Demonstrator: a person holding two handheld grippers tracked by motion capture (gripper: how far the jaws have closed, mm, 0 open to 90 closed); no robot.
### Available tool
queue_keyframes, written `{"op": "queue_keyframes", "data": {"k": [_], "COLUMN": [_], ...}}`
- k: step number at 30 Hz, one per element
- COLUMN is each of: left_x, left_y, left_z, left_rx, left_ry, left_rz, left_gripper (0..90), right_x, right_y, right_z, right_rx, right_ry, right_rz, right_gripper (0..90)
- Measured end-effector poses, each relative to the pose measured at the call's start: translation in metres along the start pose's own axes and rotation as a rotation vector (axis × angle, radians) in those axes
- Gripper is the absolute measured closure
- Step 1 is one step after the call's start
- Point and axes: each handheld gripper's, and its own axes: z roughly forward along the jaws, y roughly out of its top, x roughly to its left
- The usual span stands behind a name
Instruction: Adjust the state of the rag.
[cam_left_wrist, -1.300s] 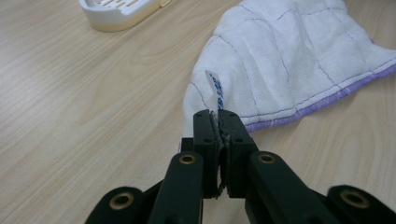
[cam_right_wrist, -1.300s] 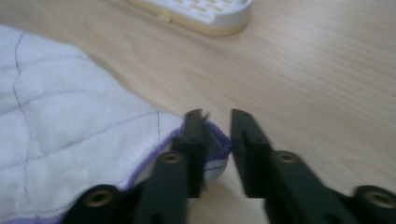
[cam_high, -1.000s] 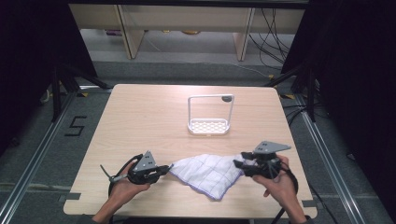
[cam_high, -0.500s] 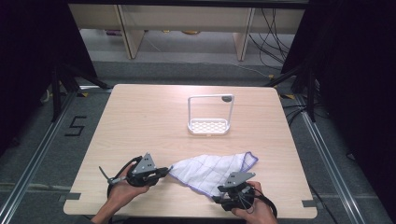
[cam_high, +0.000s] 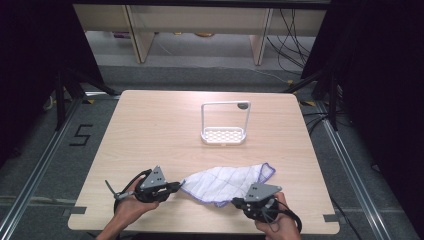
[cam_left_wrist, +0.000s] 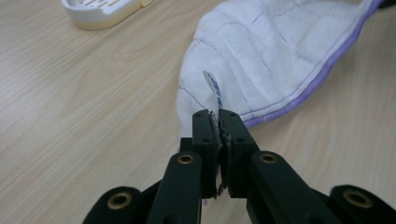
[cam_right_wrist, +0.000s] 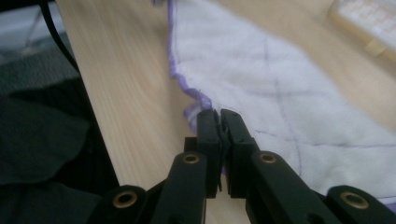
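Cloth (cam_high: 225, 180) is stretching lengthwise between your hands, left gripper (cam_high: 175, 186) clenching its left corner, right gripper (cam_high: 236, 201) pinching its near edge.

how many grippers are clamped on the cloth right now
2. The left gripper is shut on the white cloth's left corner, beside its label tag. The right gripper is shut on the purple-trimmed edge at the cloth's near right.

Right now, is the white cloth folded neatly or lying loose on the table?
Loose: the white cloth lies rumpled and partly spread, one purple-edged corner pinched by the left gripper, another edge by the right gripper.
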Motion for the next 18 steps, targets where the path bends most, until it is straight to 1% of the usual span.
{"op": "queue_keyframes", "data": {"k": [1,2,3,4,5,6,7,8,9,10,11,12,13,14,15,16,17,18], "left_x": [-0.003,-0.006,-0.006,-0.014,-0.014,-0.017,-0.022,-0.025,-0.025,-0.027,-0.027,-0.024,-0.022,-0.018,-0.014,-0.007,-0.001,0.005], "left_y": [0.002,0.004,0.004,0.011,0.011,0.014,0.022,0.027,0.027,0.034,0.034,0.044,0.049,0.053,0.056,0.062,0.065,0.068], "left_z": [-0.003,-0.007,-0.007,-0.019,-0.019,-0.024,-0.036,-0.042,-0.042,-0.050,-0.050,-0.058,-0.060,-0.060,-0.058,-0.053,-0.047,-0.037], "left_rx": [-0.013,-0.014,-0.014,-0.040,-0.040,-0.043,-0.062,-0.087,-0.087,-0.096,-0.096,-0.096,-0.101,-0.101,-0.101,-0.101,-0.093,-0.076], "left_ry": [-0.019,-0.029,-0.029,-0.054,-0.054,-0.059,-0.075,-0.089,-0.089,-0.101,-0.101,-0.088,-0.072,-0.064,-0.056,-0.048,-0.044,-0.043], "left_rz": [-0.005,0.000,0.000,0.019,0.019,0.028,0.031,0.021,0.021,0.025,0.025,0.039,0.032,0.028,0.026,0.002,-0.012,-0.012], "left_gripper": [85.3,85.4,85.4,85.5,85.5,85.5,85.5,85.5,85.5,85.5,85.5,85.5,85.4,85.4,85.4,85.5,85.5,85.6], "right_x": [-0.001,-0.001,-0.001,-0.002,-0.002,-0.002,-0.002,-0.003,-0.004,-0.006,-0.006,-0.015,-0.019,-0.026,-0.034,-0.040,-0.050,-0.060], "right_y": [0.004,0.007,0.007,0.014,0.014,0.021,0.026,0.030,0.035,0.039,0.039,0.050,0.055,0.059,0.063,0.065,0.067,0.067], "right_z": [-0.008,-0.016,-0.016,-0.027,-0.027,-0.039,-0.045,-0.050,-0.058,-0.063,-0.063,-0.073,-0.076,-0.077,-0.077,-0.075,-0.069,-0.063], "right_rx": [-0.033,-0.055,-0.055,-0.099,-0.099,-0.130,-0.146,-0.170,-0.191,-0.193,-0.193,-0.234,-0.238,-0.249,-0.255,-0.247,-0.239,-0.219], "right_ry": [0.000,0.005,0.005,0.008,0.008,0.008,0.009,-0.002,-0.010,-0.005,-0.005,-0.036,-0.042,-0.049,-0.067,-0.076,-0.089,-0.103], "right_rz": [0.007,0.008,0.008,0.009,0.009,0.019,0.004,-0.005,0.008,0.002,0.002,-0.003,0.008,0.015,0.013,0.016,0.041,0.058], "right_gripper": [87.5,87.5,87.5,87.5,87.5,87.5,87.5,87.5,87.5,87.5,87.5,87.5,87.5,87.5,87.5,87.5,87.6,87.6]}}
